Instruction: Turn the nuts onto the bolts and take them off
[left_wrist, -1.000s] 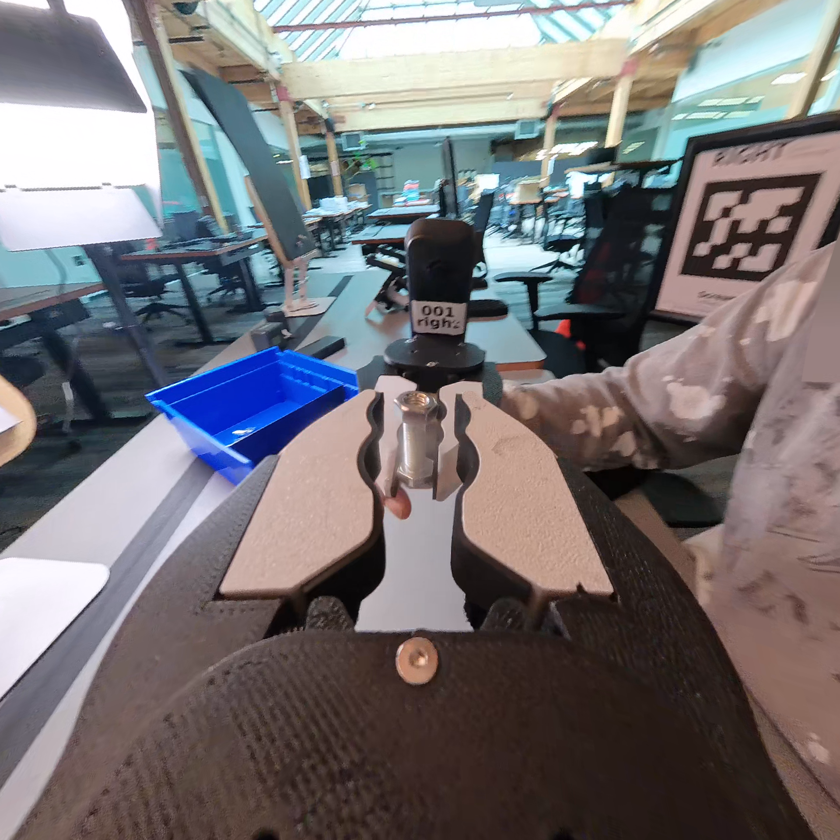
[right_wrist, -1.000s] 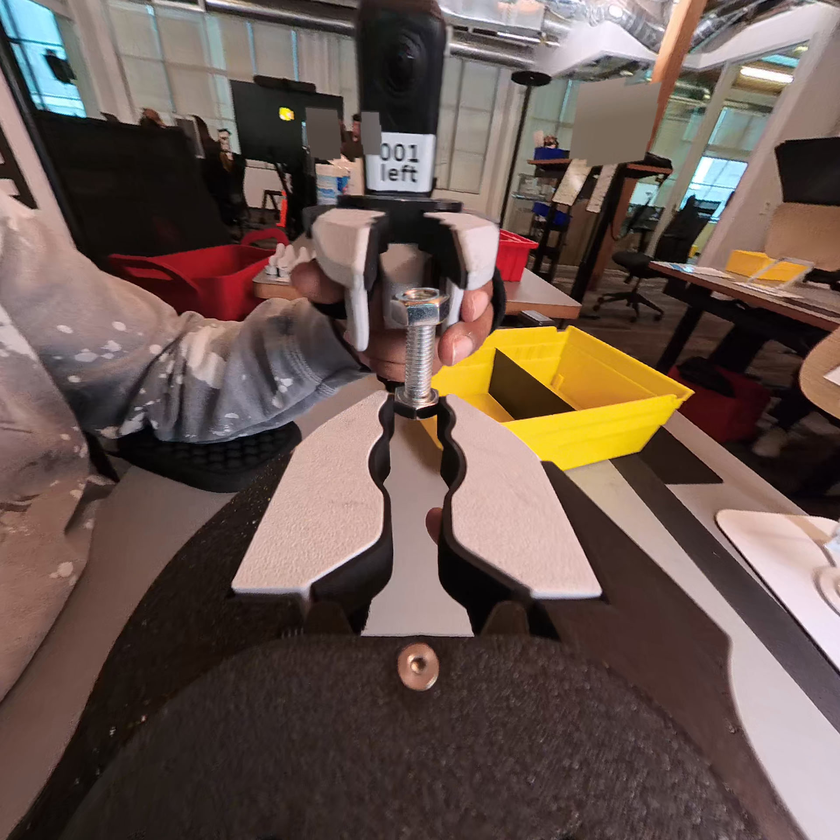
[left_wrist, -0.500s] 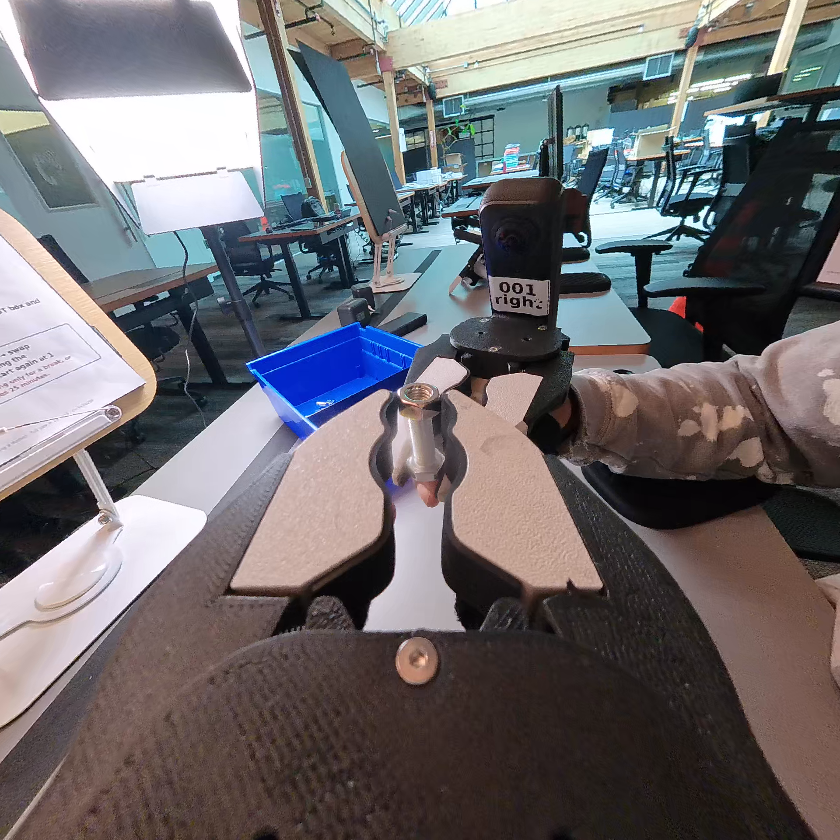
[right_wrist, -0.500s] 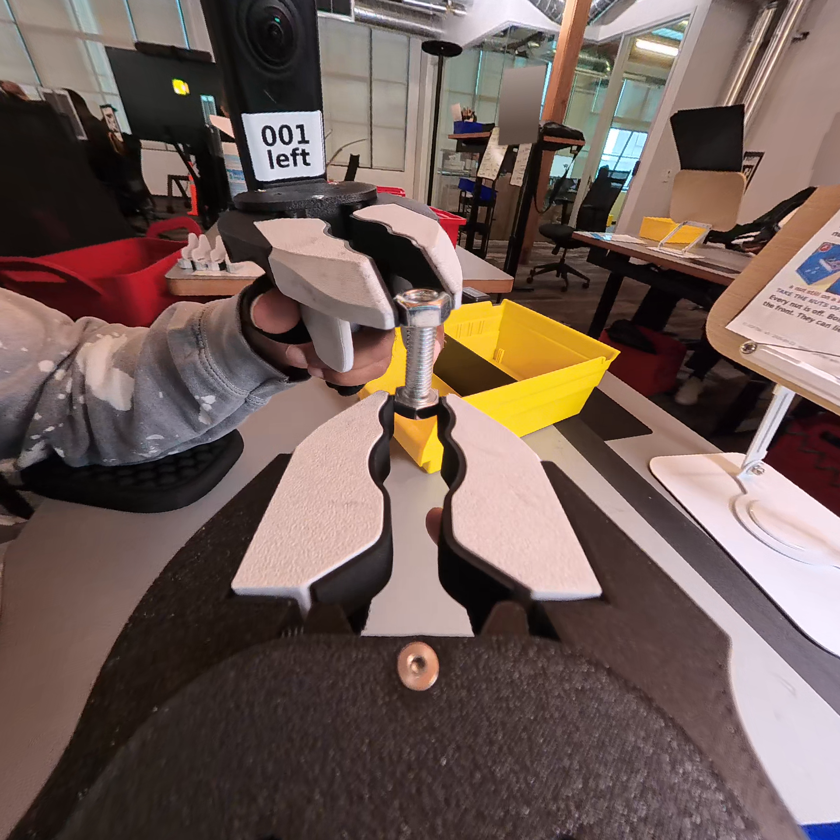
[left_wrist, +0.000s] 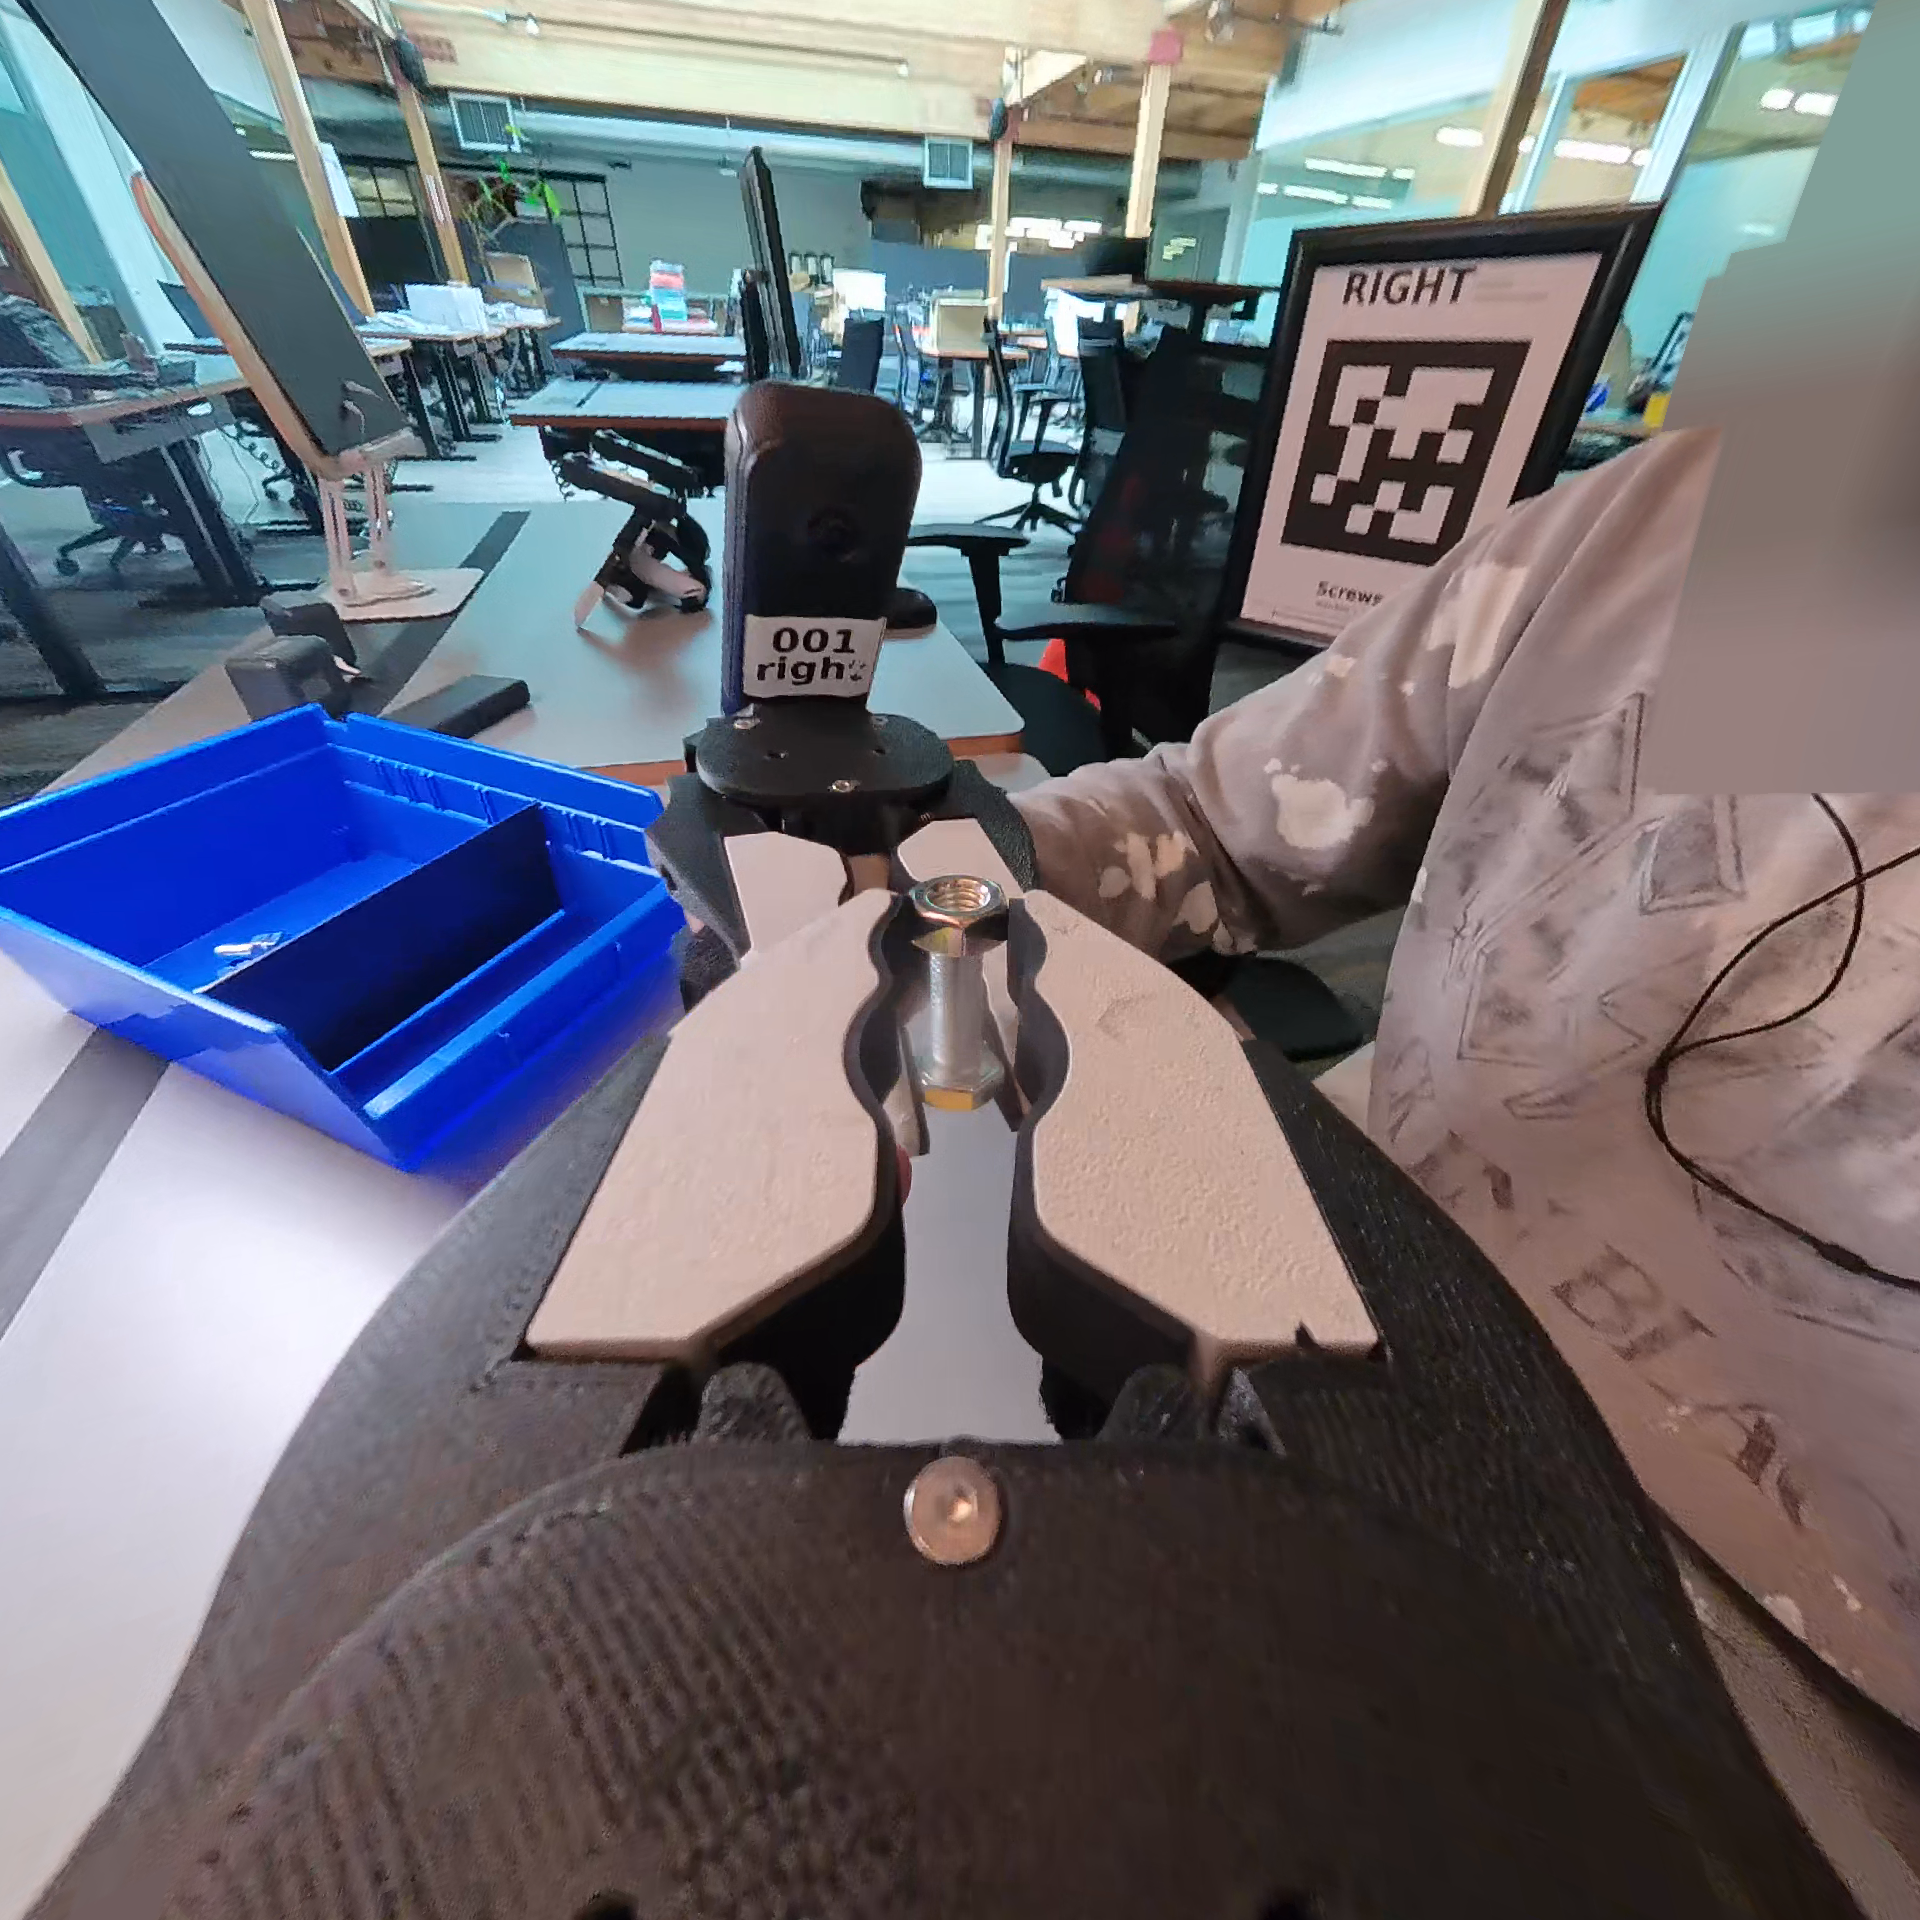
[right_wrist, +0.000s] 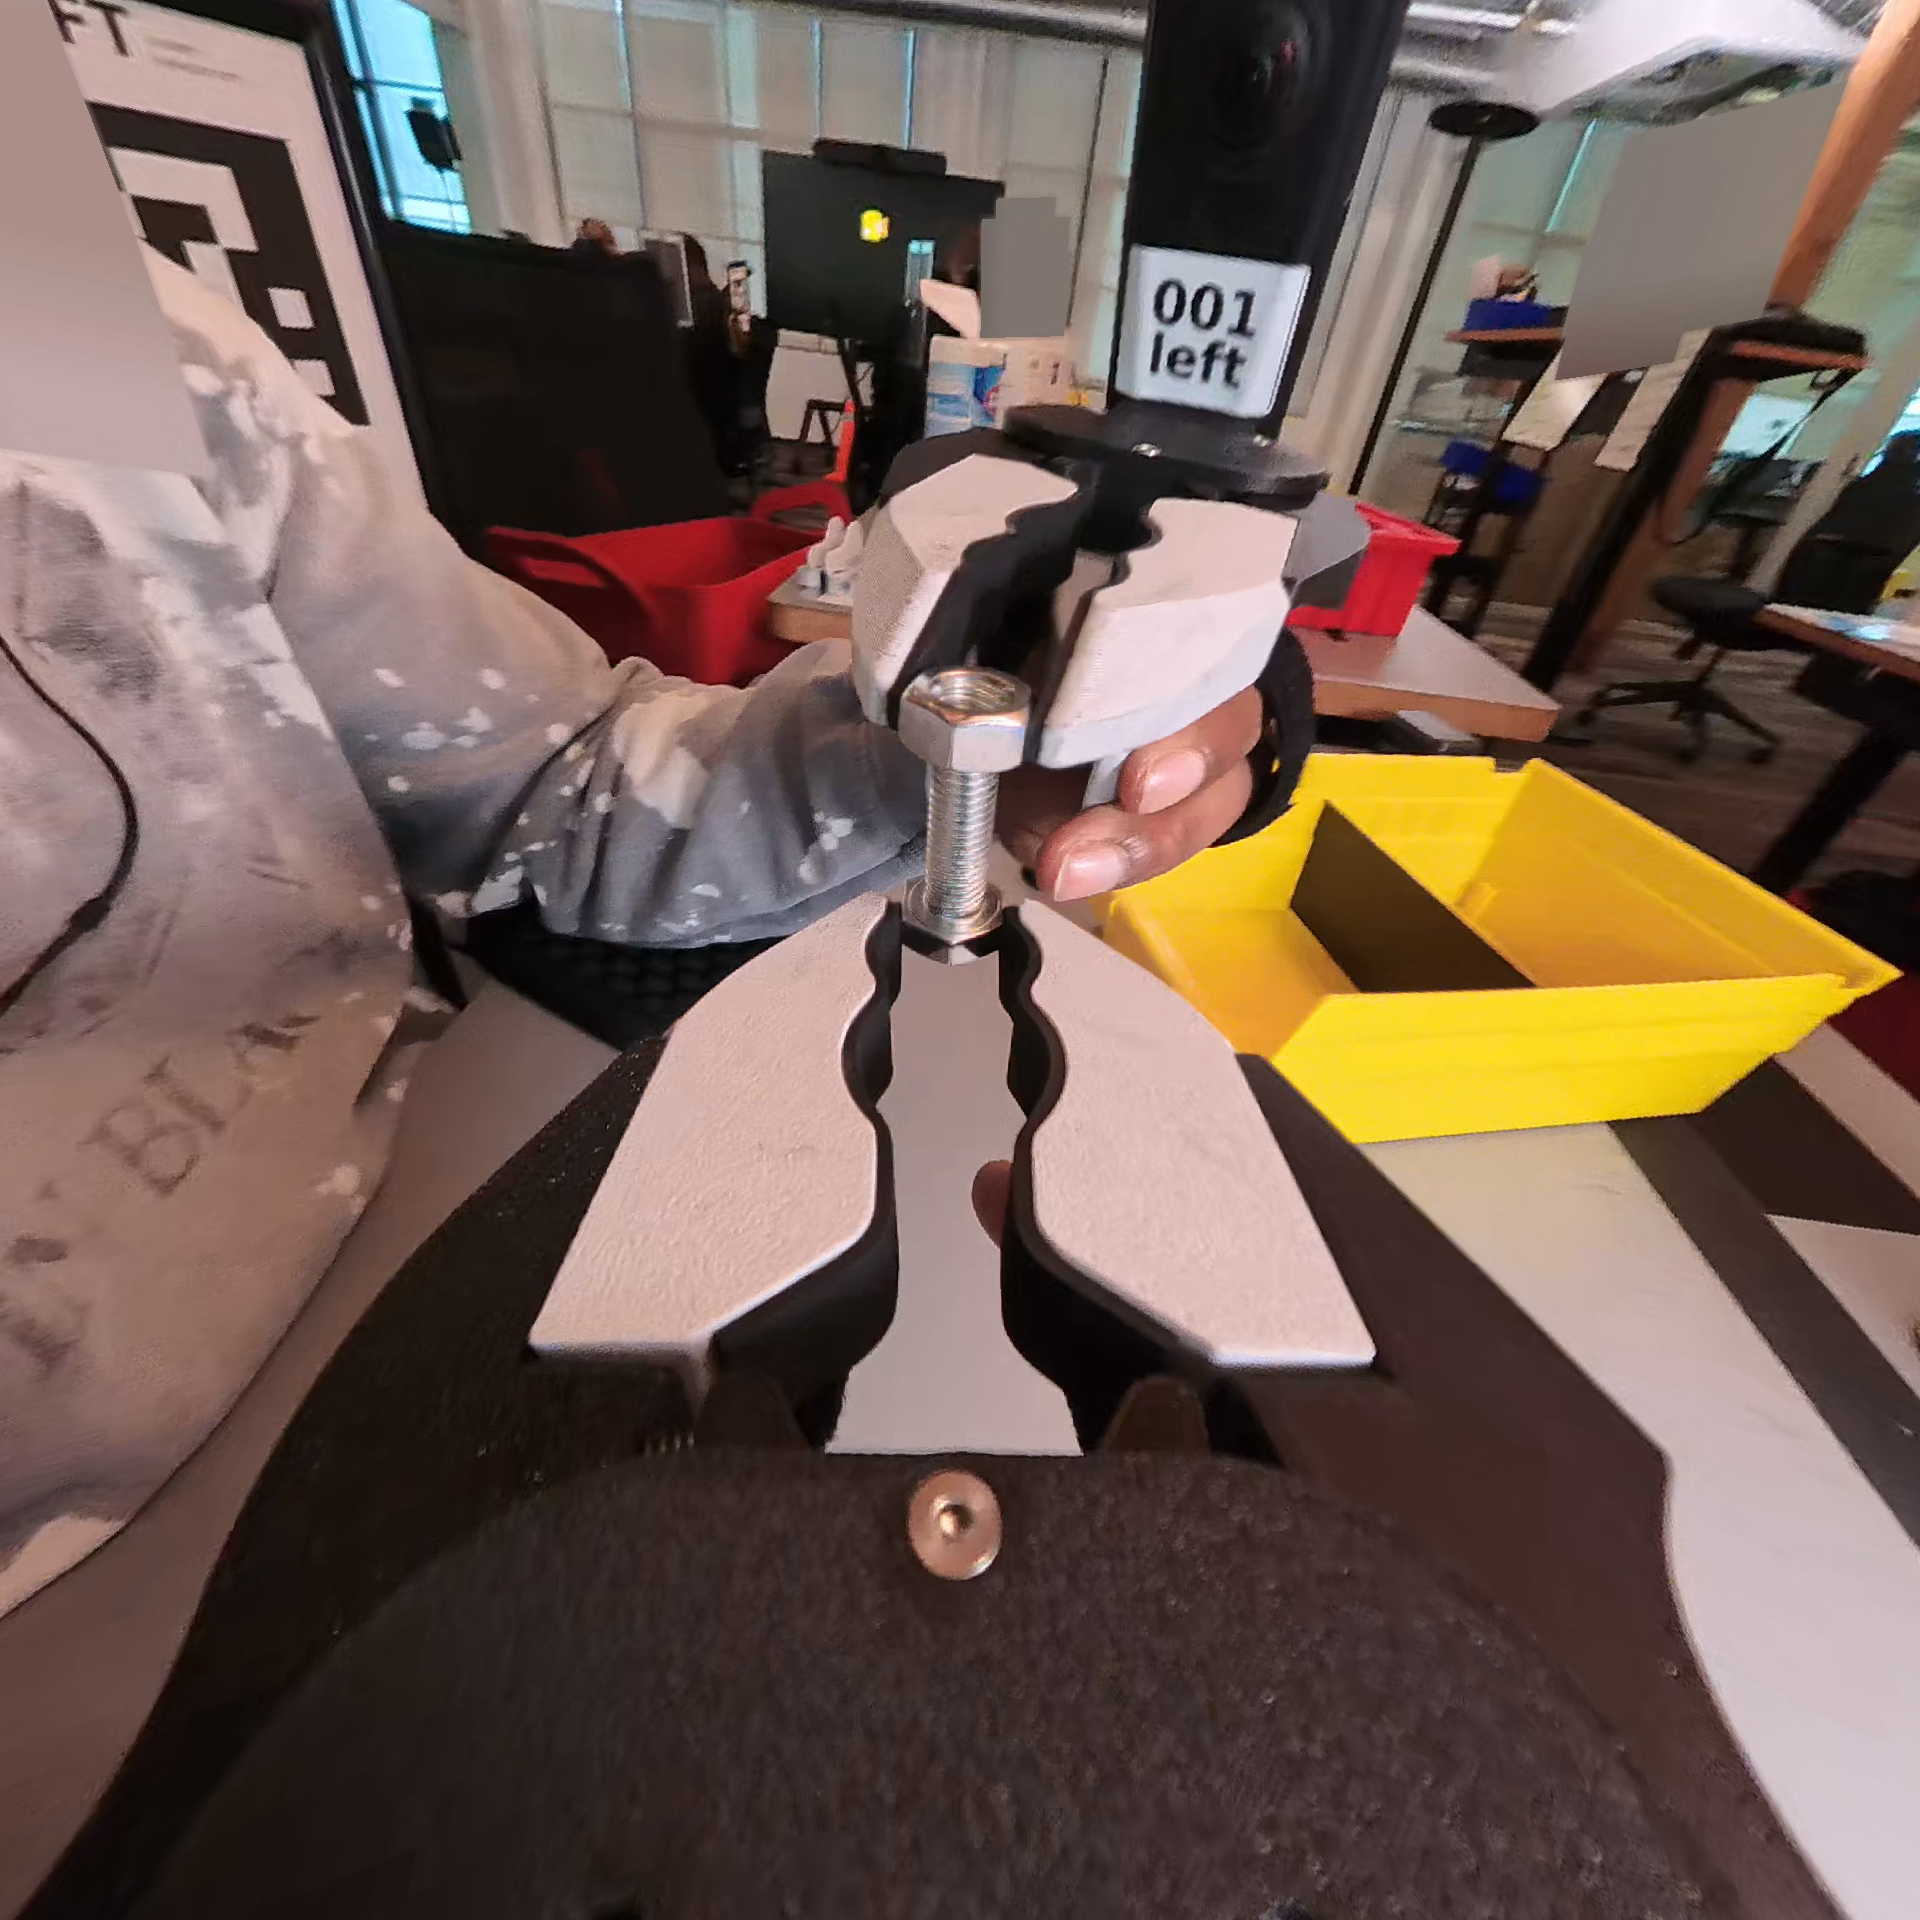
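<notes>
A silver bolt (right_wrist: 956, 831) stands upright between my two grippers, with a hex nut (right_wrist: 966, 717) at its top end. My right gripper (right_wrist: 953, 920) is shut on the bolt's head at its fingertips. My left gripper (right_wrist: 997, 707) comes from above, tilted, and is shut on the nut. In the left wrist view the nut (left_wrist: 954, 920) sits between the tips of my left gripper (left_wrist: 951, 904). The bolt's shaft (left_wrist: 948, 997) runs down to the head, which my right gripper's fingers (left_wrist: 779, 883) hold. A hand shows under the left gripper.
A blue divided bin (left_wrist: 312, 935) holding a small metal part (left_wrist: 244, 945) sits on the grey table (left_wrist: 156, 1299) to one side. A yellow divided bin (right_wrist: 1507, 987) sits on the other side. The person's patterned sleeve (left_wrist: 1299, 831) and a framed marker sign (left_wrist: 1423, 436) are close by.
Both grippers have kept their hold on nut and bolt head. They twisted against each other: the left gripper now stands tilted in the right wrist view, and both views swung sideways.
</notes>
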